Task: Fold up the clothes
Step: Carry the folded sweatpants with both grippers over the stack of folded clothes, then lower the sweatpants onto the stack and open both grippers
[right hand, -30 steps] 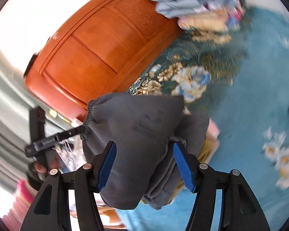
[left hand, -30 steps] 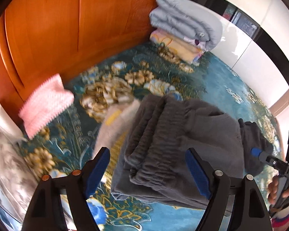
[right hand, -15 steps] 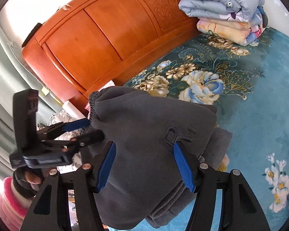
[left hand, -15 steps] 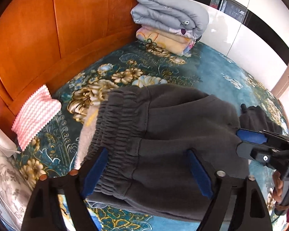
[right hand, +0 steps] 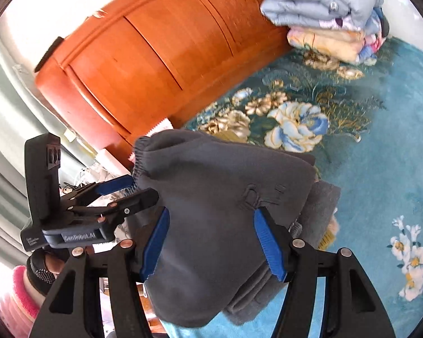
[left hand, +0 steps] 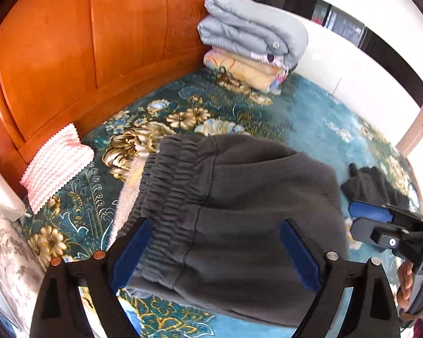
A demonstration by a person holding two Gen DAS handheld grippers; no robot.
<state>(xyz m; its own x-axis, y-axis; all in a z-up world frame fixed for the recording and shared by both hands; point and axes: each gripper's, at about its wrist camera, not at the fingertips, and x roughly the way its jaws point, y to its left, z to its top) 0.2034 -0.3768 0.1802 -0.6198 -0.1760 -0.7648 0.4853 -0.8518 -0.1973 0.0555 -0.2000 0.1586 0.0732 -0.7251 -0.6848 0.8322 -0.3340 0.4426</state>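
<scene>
Since both grippers, left [left hand: 211,250] and right [right hand: 211,242], stand with fingers apart around them, the thick, limp sweatpants [left hand: 239,211] likely handle best pinched at the elastic waistband [left hand: 172,197].

trousers [left hand: 239,214] on bedspread [left hand: 310,112] | quilts [left hand: 253,39] behind, against headboard [left hand: 98,42]

"GenRobot.AI" on the left claw [right hand: 143,190] body; smaller print illegible
</scene>
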